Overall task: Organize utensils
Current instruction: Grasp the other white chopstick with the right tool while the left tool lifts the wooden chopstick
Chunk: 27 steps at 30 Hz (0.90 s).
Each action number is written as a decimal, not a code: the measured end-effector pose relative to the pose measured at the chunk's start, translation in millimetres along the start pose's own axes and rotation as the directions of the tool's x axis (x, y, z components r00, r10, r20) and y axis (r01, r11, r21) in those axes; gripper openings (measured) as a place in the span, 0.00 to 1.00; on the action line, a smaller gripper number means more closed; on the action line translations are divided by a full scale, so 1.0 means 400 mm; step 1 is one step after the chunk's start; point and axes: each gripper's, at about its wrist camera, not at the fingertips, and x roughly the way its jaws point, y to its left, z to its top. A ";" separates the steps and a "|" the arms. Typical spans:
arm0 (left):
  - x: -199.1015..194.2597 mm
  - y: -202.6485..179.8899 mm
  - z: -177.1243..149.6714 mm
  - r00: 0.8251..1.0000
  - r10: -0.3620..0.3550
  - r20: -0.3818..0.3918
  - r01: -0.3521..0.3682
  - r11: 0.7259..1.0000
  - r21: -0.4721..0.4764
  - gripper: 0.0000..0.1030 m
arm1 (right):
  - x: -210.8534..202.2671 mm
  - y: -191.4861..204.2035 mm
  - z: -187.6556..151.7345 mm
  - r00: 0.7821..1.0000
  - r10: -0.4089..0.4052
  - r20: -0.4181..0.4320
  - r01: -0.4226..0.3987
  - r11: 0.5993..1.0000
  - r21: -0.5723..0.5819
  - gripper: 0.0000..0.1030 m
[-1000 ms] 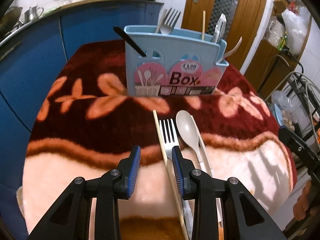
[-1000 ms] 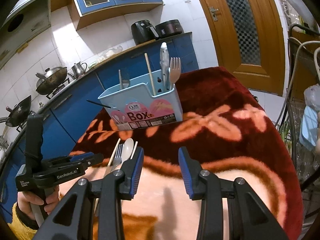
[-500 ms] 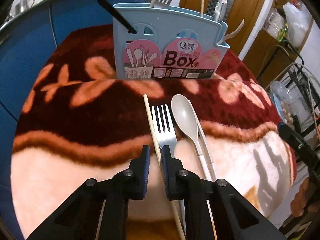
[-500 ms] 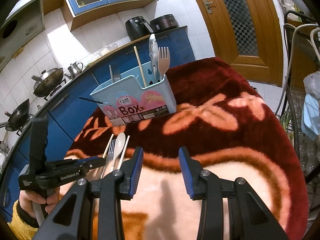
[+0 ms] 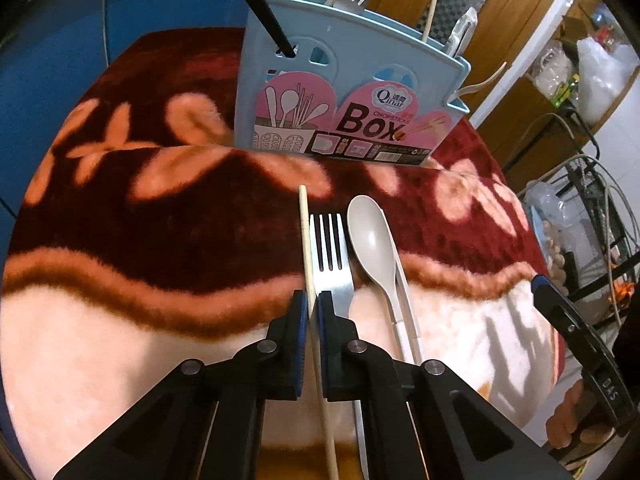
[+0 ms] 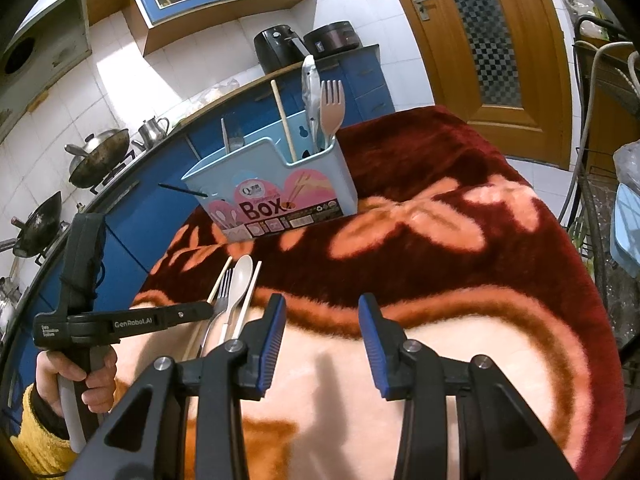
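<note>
A wooden chopstick (image 5: 306, 240), a metal fork (image 5: 331, 256), a beige spoon (image 5: 370, 240) and a white chopstick (image 5: 406, 300) lie side by side on the floral blanket (image 5: 160, 240). My left gripper (image 5: 312, 304) is shut on the wooden chopstick, low on the blanket. A light blue utensil box (image 5: 344, 92) stands behind, holding a fork, a chopstick and other utensils. In the right wrist view my right gripper (image 6: 322, 312) is open and empty above the blanket, right of the utensils (image 6: 240, 284); the box (image 6: 276, 192) is beyond.
Blue kitchen cabinets (image 6: 120, 216) with woks (image 6: 96, 156) run along the left. A wooden door (image 6: 480, 40) is at the back right. A wire rack (image 5: 592, 208) stands past the table's right edge.
My left gripper moved forward and down and closed its jaws around the wooden chopstick. The right gripper stayed open and drifted only slightly.
</note>
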 end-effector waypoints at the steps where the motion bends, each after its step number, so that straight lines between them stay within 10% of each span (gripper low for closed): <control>1: -0.003 0.002 -0.003 1.000 -0.005 0.004 0.005 1.000 -0.001 0.04 | 0.002 0.004 0.000 1.000 0.000 -0.003 0.000 1.000 -0.004 0.40; 27: -0.123 0.109 -0.037 0.970 -0.083 0.227 0.097 0.994 -0.053 0.04 | 0.201 0.157 0.004 0.956 0.027 -0.293 -0.063 0.992 -0.113 0.26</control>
